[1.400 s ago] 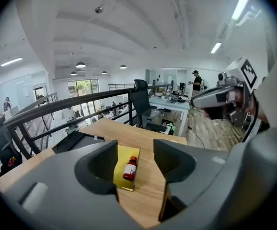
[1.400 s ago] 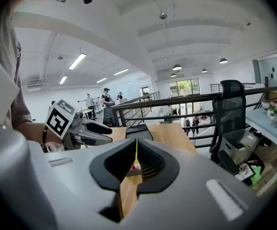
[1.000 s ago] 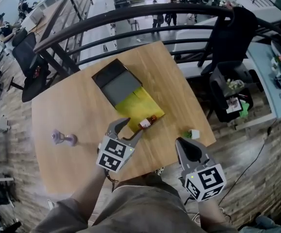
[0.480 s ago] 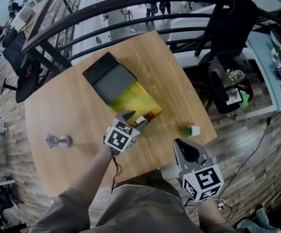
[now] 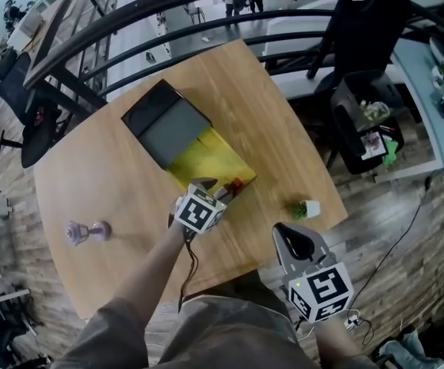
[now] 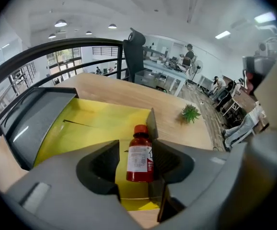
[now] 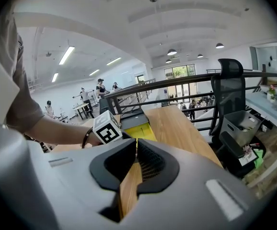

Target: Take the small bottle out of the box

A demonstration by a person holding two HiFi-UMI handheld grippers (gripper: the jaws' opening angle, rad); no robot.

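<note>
Bottle (image 6: 139, 152) lies in the open box (image 5: 208, 158), at the box's 4 o'clock corner, tucked against the low side wall there. It has a red cap, dark red contents and a white label. In the left gripper view its cap points away from the gripper, toward 12 o'clock.

The left gripper (image 5: 216, 188) reaches in over the near end of the box. Its jaws stand one on each side of the bottle, set only a little wider than it. The right jaw lies against the bottle's side, and a thin strip of the yellow box floor shows between the left jaw and the bottle.

The box sits near the middle of the bench (image 5: 114, 183), yellow inside, with its dark lid (image 5: 164, 123) folded back toward 11 o'clock.

The right gripper (image 5: 293, 237) is held off the bench's near edge, at about 5 o'clock from the box. Its jaws are pressed together with nothing between them.

A little potted plant (image 5: 305, 207) stands on the bench at 4 o'clock from the bottle, well apart from it. A small purple object (image 5: 84, 231) lies at 8 o'clock from the box, near the bench's left side. A dark railing (image 5: 207, 10) curves past the far edge of the bench, and a black chair (image 5: 364, 37) stands at 1 o'clock.
</note>
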